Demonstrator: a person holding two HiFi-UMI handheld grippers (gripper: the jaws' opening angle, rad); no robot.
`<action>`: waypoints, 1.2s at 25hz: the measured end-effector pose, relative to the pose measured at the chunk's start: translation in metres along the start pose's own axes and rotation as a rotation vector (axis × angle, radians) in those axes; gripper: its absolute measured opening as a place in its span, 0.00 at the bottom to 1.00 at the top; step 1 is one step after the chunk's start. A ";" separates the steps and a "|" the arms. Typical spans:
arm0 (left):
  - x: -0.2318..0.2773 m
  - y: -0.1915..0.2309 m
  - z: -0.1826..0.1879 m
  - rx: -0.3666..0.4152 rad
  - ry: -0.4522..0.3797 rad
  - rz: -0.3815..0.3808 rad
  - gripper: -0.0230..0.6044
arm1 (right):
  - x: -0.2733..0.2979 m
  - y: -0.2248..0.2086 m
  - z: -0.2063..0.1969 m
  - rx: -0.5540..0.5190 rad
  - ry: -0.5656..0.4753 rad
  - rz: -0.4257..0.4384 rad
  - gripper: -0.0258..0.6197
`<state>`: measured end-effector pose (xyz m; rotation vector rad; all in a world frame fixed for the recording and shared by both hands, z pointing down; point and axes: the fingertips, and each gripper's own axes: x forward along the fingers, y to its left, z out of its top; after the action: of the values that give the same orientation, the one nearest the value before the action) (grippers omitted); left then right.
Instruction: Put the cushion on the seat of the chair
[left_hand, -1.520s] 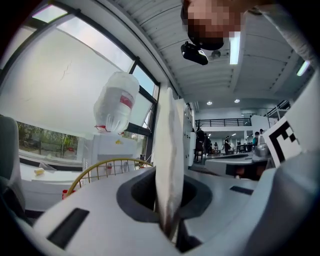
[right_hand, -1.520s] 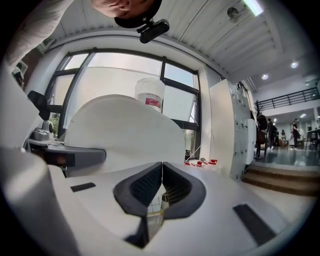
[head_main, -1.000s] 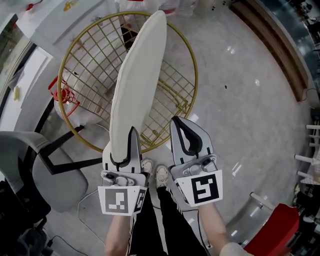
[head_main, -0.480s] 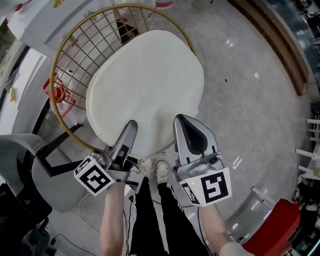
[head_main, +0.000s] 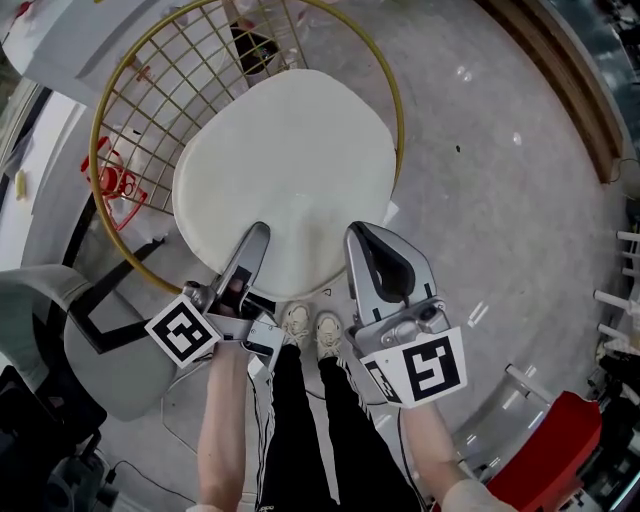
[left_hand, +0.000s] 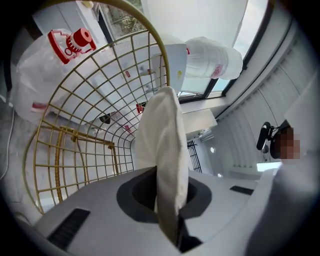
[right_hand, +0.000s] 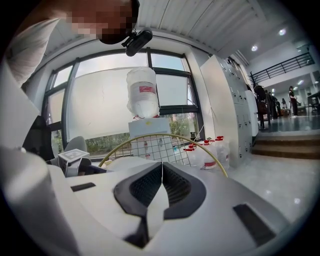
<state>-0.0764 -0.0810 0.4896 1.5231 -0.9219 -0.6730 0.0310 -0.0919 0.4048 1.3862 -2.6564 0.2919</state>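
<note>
Standing in black trousers (head_main: 300, 420) and pale trainers (head_main: 312, 330) on a grey polished stone floor (head_main: 500, 230), a person holds a grey two-jaw tool in each hand, with a grey padded office chair (head_main: 110, 360) close at the person's left.

The left gripper (head_main: 254, 238), rolled onto its side with its marker cube turned outward, has its jaws clamped tight on the near edge of a round, cream-white fabric cushion (head_main: 290, 170). The left gripper view shows the cloth edge-on, pinched between the pads.

The right gripper (head_main: 366, 240) hangs just beside the cushion's near right edge. Its jaws are pressed together with nothing between them, and its marker cube faces up.

The cushion lies flat and face up, spread across the bowl of a round gold wire-mesh chair (head_main: 140, 110). It covers most of the seat, and its near edge reaches past the front rim toward the person's feet. Whether its full weight rests on the wire cannot be told. The chair's latticed back curves up on the far side and to the left.

Beyond the lattice sits a white plastic bag with red print (left_hand: 35, 75). Farther off, a large clear upturned water bottle (right_hand: 142, 92) stands on a white box before a wide dark-framed window (right_hand: 100, 100).
</note>
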 end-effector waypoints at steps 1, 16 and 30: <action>0.002 0.003 0.000 -0.008 0.005 0.002 0.09 | 0.002 -0.001 -0.002 0.000 0.003 0.000 0.07; -0.006 0.071 0.000 0.043 0.058 0.299 0.09 | 0.012 -0.002 -0.024 -0.006 0.057 -0.016 0.07; -0.018 0.145 -0.008 0.055 0.063 0.619 0.11 | 0.021 0.002 -0.050 -0.014 0.127 0.000 0.07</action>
<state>-0.1056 -0.0640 0.6322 1.1999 -1.2885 -0.1523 0.0188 -0.0959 0.4579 1.3174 -2.5510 0.3484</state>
